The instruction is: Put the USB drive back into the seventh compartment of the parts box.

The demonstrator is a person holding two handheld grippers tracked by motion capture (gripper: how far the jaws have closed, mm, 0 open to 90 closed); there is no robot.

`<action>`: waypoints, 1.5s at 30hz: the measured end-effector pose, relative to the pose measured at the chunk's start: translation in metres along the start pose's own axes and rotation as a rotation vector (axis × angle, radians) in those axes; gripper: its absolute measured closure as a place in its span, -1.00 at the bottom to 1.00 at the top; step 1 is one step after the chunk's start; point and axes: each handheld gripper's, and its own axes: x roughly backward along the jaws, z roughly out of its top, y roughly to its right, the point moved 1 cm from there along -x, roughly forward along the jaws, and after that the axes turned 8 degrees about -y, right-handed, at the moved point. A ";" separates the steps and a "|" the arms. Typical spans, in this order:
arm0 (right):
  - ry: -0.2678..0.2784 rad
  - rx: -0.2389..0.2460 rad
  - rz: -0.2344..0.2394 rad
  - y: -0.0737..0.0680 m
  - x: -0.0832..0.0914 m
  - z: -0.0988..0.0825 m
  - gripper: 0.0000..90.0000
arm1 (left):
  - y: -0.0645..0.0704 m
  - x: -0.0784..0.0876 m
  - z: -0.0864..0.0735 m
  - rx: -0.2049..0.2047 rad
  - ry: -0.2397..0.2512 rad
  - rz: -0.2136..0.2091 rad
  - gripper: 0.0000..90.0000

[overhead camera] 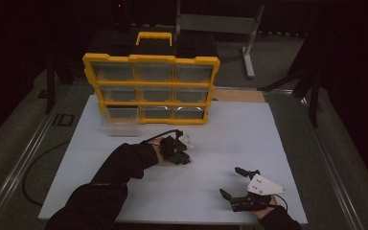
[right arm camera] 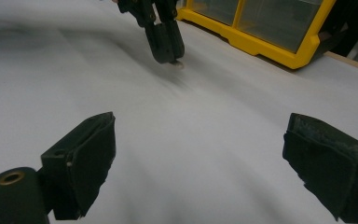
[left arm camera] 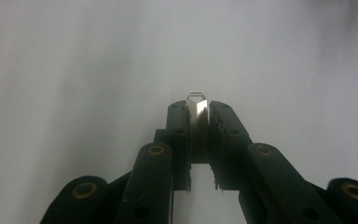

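My left gripper (left arm camera: 199, 122) is pinching its matte black fingers (left arm camera: 177, 122) on a thin shiny metal piece (left arm camera: 197, 106) over the smooth white counter (overhead camera: 211, 129); my right gripper (overhead camera: 237, 182) is idling, fingers apart, near the yellow plastic drawer organizer (overhead camera: 151, 88).

No text, label, brand, number or sign can be read anywhere: not on the yellow drawer cabinet (overhead camera: 151, 88), nor on the white counter (overhead camera: 220, 143).
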 end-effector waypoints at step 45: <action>0.000 0.001 -0.006 0.000 -0.001 0.001 -0.79 | 0.001 0.071 -0.013 0.056 0.040 0.063 0.77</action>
